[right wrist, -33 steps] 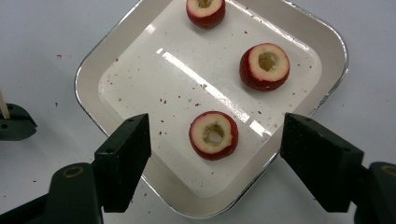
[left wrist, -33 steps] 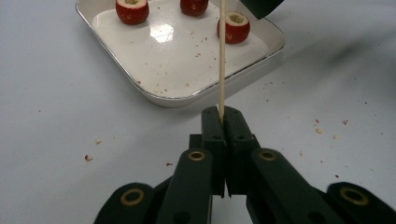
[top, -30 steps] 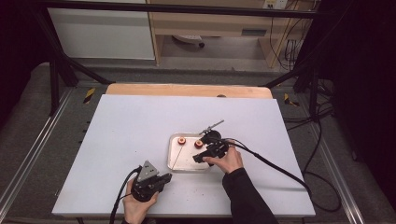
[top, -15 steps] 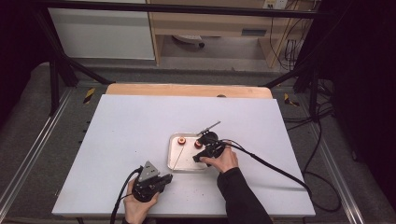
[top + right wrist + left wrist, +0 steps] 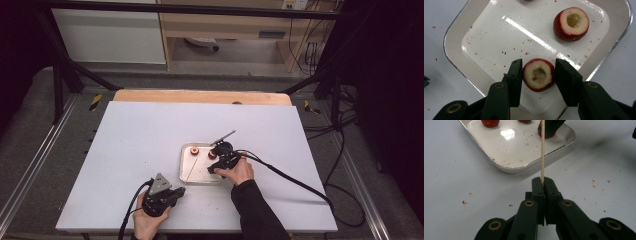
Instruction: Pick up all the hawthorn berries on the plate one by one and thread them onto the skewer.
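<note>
Toward the tray (image 5: pixel 524 167), clamped skewer (image 5: pixel 542 152)

We see our right tool (image 5: pixel 220 163) over the white tray (image 5: pixel 187 175) holding two red fruits (image 5: pixel 194 151); our left tool (image 5: pixel 167 195) rests on the worktop (image 5: pixel 150 135) nearby.

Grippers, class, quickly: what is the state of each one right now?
Left gripper: shut on the wooden skewer.
Right gripper: open, jaws just closing around a cored red fruit, not yet gripping.
</note>
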The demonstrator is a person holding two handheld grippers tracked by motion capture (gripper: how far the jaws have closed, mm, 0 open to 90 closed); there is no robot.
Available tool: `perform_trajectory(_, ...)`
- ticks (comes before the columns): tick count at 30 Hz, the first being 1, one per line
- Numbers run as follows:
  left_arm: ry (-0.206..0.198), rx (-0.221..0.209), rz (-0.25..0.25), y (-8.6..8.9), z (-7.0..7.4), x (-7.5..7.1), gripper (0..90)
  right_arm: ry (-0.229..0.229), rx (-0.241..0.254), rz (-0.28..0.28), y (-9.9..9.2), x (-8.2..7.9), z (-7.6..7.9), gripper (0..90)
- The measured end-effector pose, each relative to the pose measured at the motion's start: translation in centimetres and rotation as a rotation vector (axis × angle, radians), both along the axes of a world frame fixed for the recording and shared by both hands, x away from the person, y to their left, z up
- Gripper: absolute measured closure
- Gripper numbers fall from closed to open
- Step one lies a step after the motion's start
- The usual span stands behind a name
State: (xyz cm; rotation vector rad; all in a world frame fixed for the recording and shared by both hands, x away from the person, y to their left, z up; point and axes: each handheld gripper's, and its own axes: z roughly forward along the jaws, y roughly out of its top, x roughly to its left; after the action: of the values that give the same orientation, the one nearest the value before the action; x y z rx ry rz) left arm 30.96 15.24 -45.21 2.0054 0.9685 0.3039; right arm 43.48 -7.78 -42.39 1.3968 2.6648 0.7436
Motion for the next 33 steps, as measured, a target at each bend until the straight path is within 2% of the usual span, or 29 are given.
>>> perform_trajectory(4, -0.004, 0.000, 0.000, -0.1, 0.0, 0.0, 88.5, -0.006, 0.028, -0.008, -0.1, -0.1, 0.4, 59.4)
perform_trajectory(9, -0.008, -0.011, 0.007, -0.2, 0.1, -0.2, 88.6, -0.046, 0.107, -0.036, -1.0, -0.6, 2.1, 59.5)
perform_trajectory(16, -0.004, -0.041, 0.025, -1.1, 0.1, -0.5, 88.5, -0.145, 0.298, -0.088, -3.1, -1.7, 3.9, 59.5)
perform_trajectory(24, -0.007, -0.070, 0.050, -2.8, 0.3, -0.9, 88.4, -0.230, 0.521, -0.175, -5.2, -2.4, 3.6, 59.6)
perform_trajectory(29, -0.006, -0.087, 0.070, -3.9, 0.4, -1.2, 88.4, -0.278, 0.605, -0.206, -5.7, -2.6, 3.2, 59.6)
perform_trajectory(33, 0.021, -0.125, 0.083, -5.0, 0.3, -1.4, 88.3, -0.309, 0.676, -0.226, -5.9, -2.8, 3.1, 59.6)
